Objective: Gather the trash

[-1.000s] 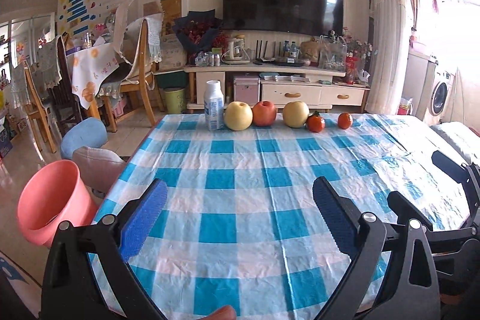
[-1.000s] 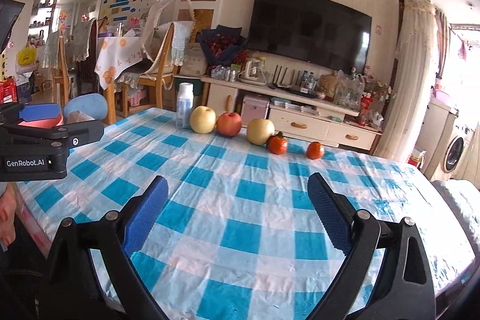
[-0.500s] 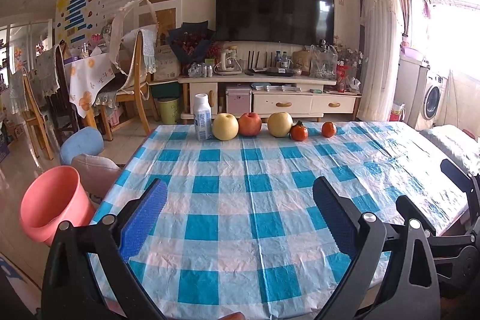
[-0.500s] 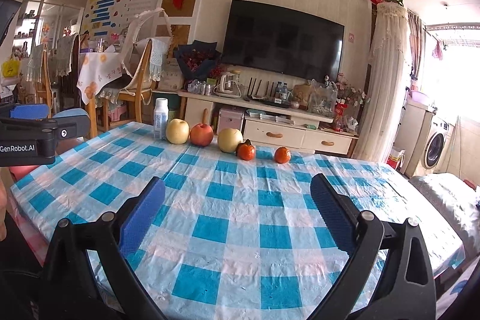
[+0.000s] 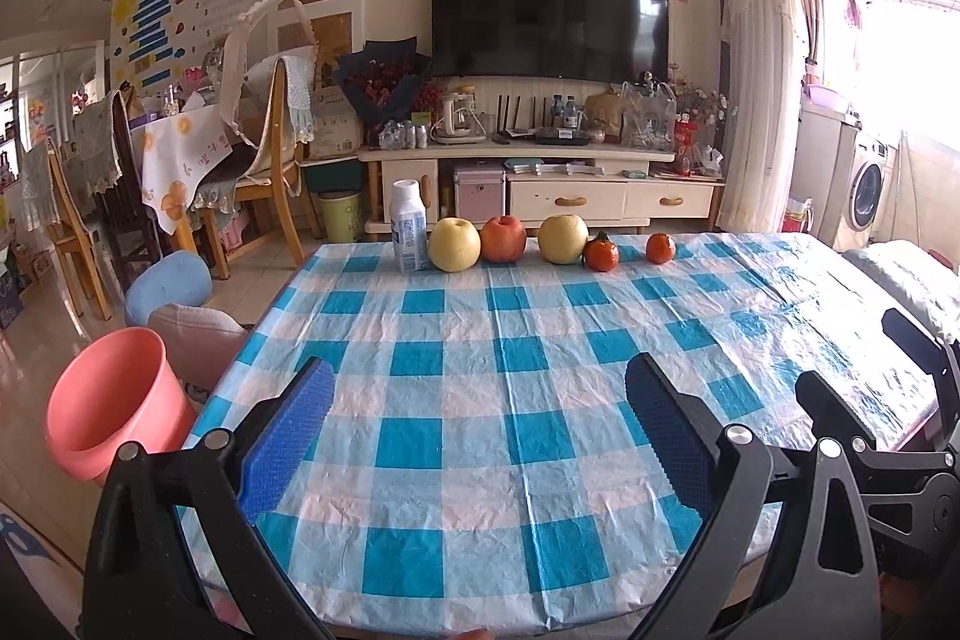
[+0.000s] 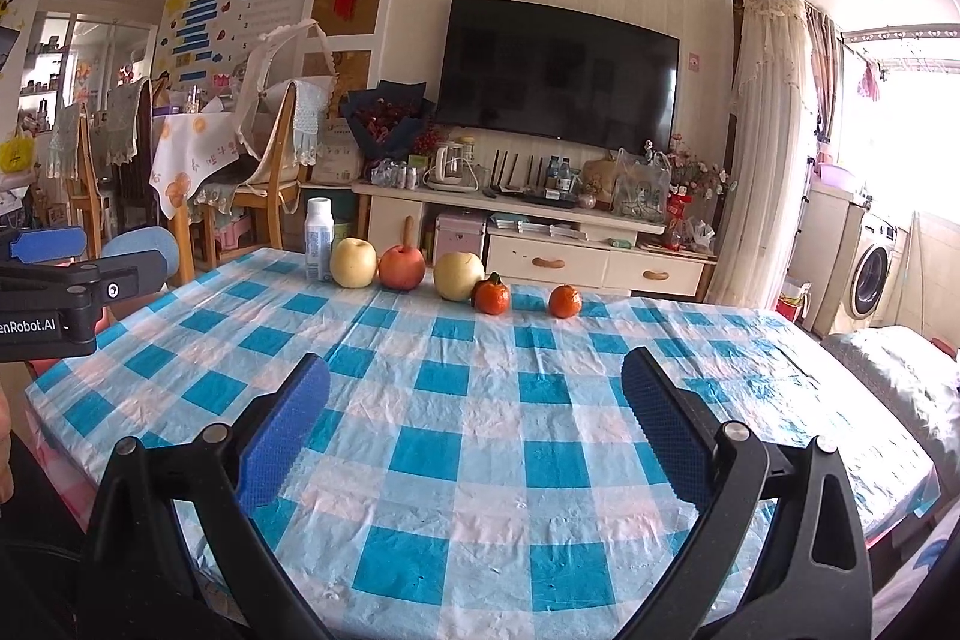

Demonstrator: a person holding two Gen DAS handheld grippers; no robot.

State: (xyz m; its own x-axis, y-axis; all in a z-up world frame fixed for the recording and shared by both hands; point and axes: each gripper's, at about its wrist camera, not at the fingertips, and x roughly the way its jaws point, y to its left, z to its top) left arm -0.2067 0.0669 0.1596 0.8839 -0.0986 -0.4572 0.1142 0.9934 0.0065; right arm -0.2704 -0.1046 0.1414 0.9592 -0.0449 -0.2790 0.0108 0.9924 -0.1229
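Note:
A white milk bottle point(image 5: 408, 233) point(image 6: 318, 239) stands at the far left end of a row on the blue-checked table point(image 5: 510, 388) point(image 6: 480, 430). Beside it sit a yellow apple point(image 5: 455, 244), a red apple point(image 5: 503, 239), another yellow apple point(image 5: 562, 239) and two small oranges point(image 5: 601, 253). A pink bin point(image 5: 111, 415) stands on the floor left of the table. My left gripper point(image 5: 477, 415) is open over the table's near edge, far from the row. My right gripper point(image 6: 474, 412) is open too, nothing between its fingers.
A blue stool point(image 5: 170, 283) and a pink stool point(image 5: 198, 334) stand by the table's left side. Wooden chairs point(image 5: 270, 172) and a cluttered TV cabinet point(image 5: 540, 184) lie beyond. A bed point(image 5: 912, 280) flanks the right edge.
Both grippers have pulled back and risen, so the table and the row of fruit look farther off and lower. Both stay open.

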